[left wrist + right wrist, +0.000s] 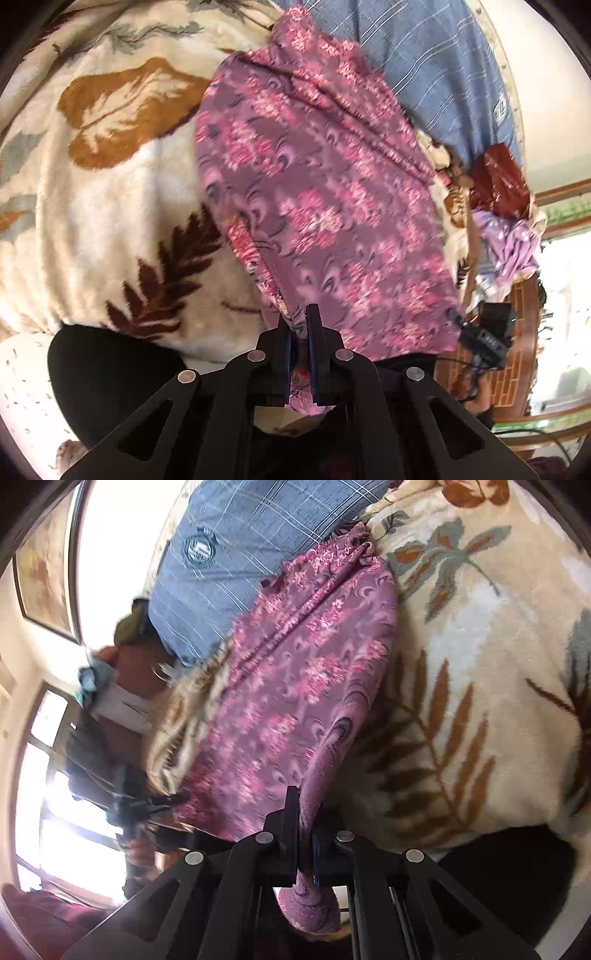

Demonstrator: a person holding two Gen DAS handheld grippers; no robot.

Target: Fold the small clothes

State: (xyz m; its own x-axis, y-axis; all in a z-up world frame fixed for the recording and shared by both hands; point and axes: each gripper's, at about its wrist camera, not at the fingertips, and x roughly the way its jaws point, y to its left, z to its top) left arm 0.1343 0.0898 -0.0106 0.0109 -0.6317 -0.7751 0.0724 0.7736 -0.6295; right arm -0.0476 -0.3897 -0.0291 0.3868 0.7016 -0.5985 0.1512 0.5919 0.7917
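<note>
A purple garment with a pink flower print [317,192] lies stretched over a cream leaf-patterned blanket [110,206]. My left gripper [300,317] is shut on the garment's near edge, and cloth bunches between its fingers. In the right wrist view the same garment [295,686] runs from the far top down to my right gripper [303,805], which is shut on another near edge; a fold of cloth hangs below its jaws. The garment hangs taut between both grippers and its far end.
A blue striped cloth [424,62] lies beyond the garment, also in the right wrist view [236,565]. A dark red item [498,181] and a lilac cloth [513,243] sit at the right. The other gripper [484,336] shows low right. Windows [62,812] are at the left.
</note>
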